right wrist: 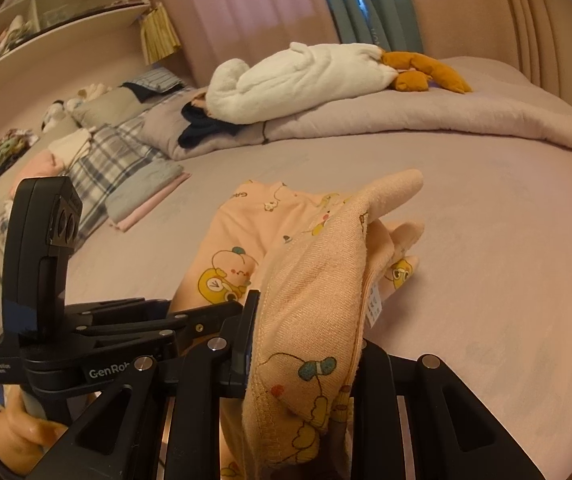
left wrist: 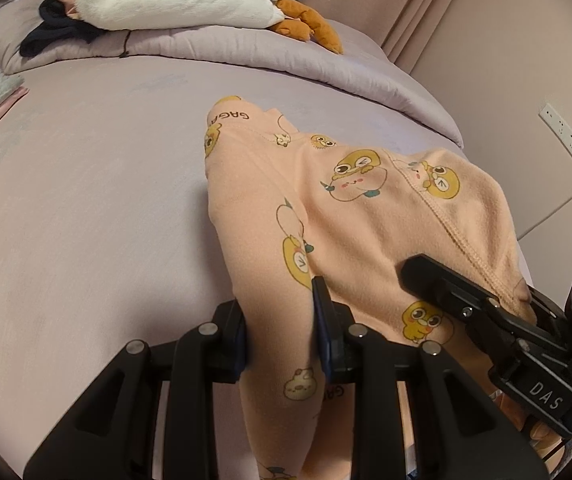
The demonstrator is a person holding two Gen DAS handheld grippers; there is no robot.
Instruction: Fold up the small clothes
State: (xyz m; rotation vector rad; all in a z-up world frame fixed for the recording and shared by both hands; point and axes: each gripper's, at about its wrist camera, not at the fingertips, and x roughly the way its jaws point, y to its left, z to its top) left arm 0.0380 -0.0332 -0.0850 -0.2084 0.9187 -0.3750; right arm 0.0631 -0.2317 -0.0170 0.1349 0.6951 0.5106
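Between both claws' pads, seemingly pinched: peach garment [left wrist: 366,200].

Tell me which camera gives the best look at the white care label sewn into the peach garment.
The right wrist view. There the label sticks out from the inner seam of the garment that the right gripper clamps. The left wrist view shows only the printed outer side of the garment; no label is visible.

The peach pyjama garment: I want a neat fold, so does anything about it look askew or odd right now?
Yes. The peach garment is bunched, not flat: both grippers pinch it, the left gripper and the right gripper, and part stands up in a ridge with its care label showing. The far end lies rumpled on the bed.
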